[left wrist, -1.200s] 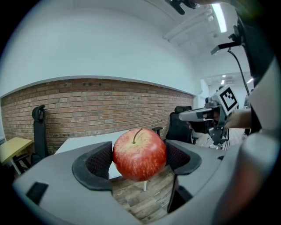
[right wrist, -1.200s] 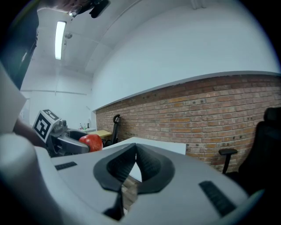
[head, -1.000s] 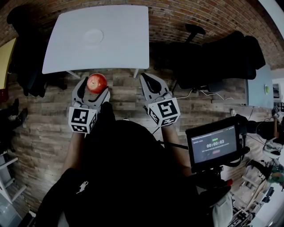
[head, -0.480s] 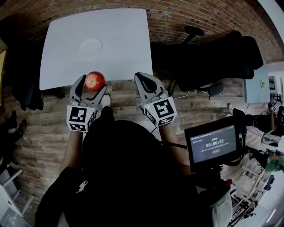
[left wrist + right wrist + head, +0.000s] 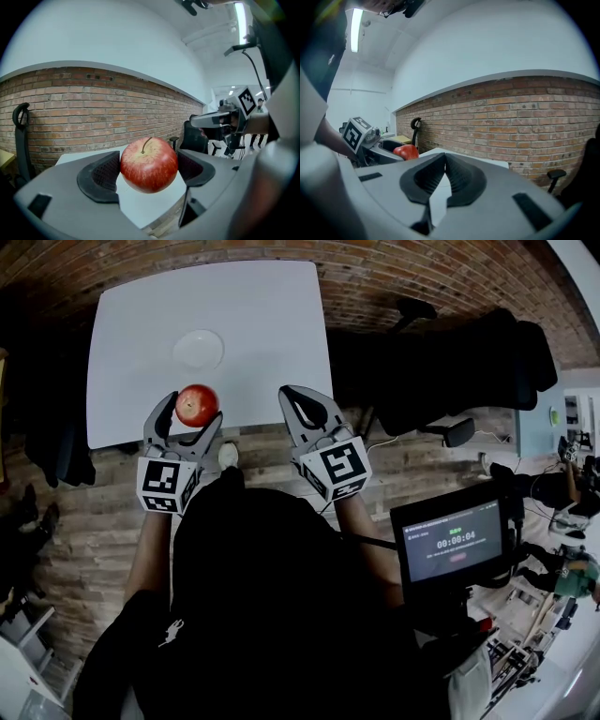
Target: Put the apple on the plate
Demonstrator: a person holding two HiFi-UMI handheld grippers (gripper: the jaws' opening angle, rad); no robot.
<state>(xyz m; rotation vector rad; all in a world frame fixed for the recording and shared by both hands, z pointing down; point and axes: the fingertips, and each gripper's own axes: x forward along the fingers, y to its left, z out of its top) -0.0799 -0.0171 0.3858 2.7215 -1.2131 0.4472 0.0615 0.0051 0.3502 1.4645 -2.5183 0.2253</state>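
Left gripper [image 5: 191,416] clamped on apple [image 5: 197,405]; right gripper [image 5: 292,397] empty, jaws fully together.
Head view: apple held over near edge of white table [image 5: 272,324], left of centre; plate [image 5: 198,349] farther in, well apart from apple. Left gripper view: both jaws pressed against sides of red apple [image 5: 149,164], stem up. Right gripper view: jaw tips touching, nothing between; apple [image 5: 406,151] off to left.

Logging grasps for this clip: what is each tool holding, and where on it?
The left tool holds the apple, with its jaws on two opposite sides at mid-height and the stem up. The right tool is shut on nothing.
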